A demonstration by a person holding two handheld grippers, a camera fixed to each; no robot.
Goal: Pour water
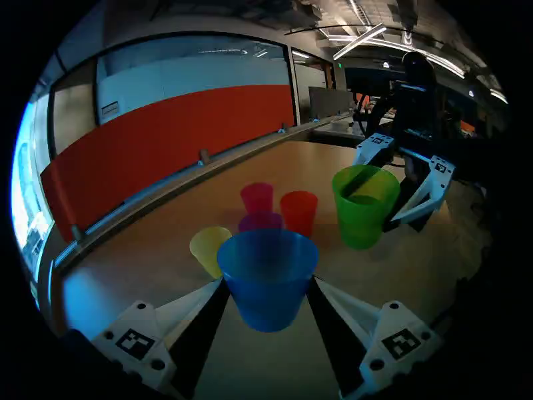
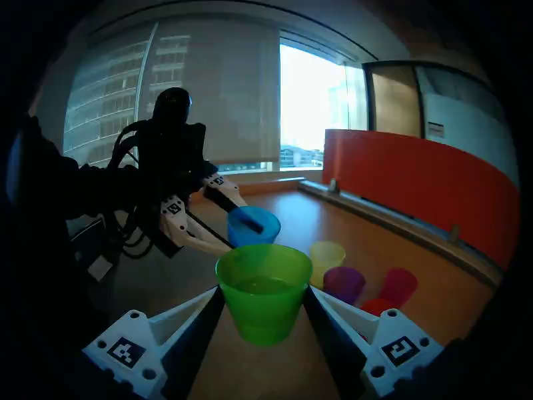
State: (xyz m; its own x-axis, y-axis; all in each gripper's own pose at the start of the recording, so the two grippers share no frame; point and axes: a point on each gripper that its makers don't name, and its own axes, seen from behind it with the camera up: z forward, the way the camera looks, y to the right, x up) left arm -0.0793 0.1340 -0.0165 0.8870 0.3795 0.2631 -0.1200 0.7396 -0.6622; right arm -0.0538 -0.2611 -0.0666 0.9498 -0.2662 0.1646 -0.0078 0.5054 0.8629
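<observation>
In the left gripper view, my left gripper (image 1: 268, 293) is shut on a blue cup (image 1: 268, 277), held upright above the wooden table (image 1: 426, 267). Farther right, the right gripper (image 1: 406, 190) holds a green cup (image 1: 364, 204). In the right gripper view, my right gripper (image 2: 264, 303) is shut on the green cup (image 2: 264, 291), upright, with liquid inside. Beyond it, the left gripper (image 2: 213, 220) holds the blue cup (image 2: 253, 227).
Small cups stand on the table: yellow (image 1: 209, 248), purple (image 1: 260, 221), pink (image 1: 257, 197) and red (image 1: 298, 211); in the right gripper view they are yellow (image 2: 326, 259), purple (image 2: 344, 283), pink (image 2: 398, 285). An orange partition (image 1: 166, 147) runs along the table's far edge.
</observation>
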